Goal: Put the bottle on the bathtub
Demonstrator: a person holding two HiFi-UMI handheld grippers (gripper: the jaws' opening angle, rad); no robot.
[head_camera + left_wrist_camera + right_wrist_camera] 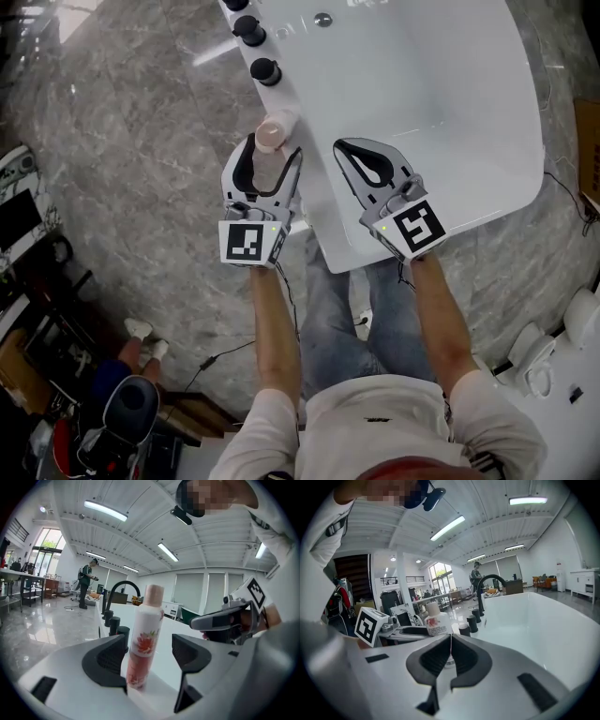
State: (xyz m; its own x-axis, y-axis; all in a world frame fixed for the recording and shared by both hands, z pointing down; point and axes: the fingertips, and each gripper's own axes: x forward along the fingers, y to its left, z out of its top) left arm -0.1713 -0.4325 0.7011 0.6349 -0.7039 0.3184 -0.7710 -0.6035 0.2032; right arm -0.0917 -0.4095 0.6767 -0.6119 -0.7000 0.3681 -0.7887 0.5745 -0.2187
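A white and pink bottle (273, 134) with a flower label stands upright on the white bathtub's rim (314, 202). My left gripper (272, 150) is around it, open, with a jaw on either side. In the left gripper view the bottle (142, 641) sits near the left pad, and a clear gap shows on its right. My right gripper (361, 147) hovers over the tub's near end, shut with nothing in it. In the right gripper view the pads of the gripper (451, 641) meet, and the bottle (435, 621) shows beyond them to the left.
Black tap knobs (265, 70) line the rim just beyond the bottle, with a black arched spout (121, 584) behind. The tub basin (534, 620) lies to the right, with a drain (323, 19). Grey marble floor surrounds the tub, with cables (220, 356). A person (86, 581) stands far off.
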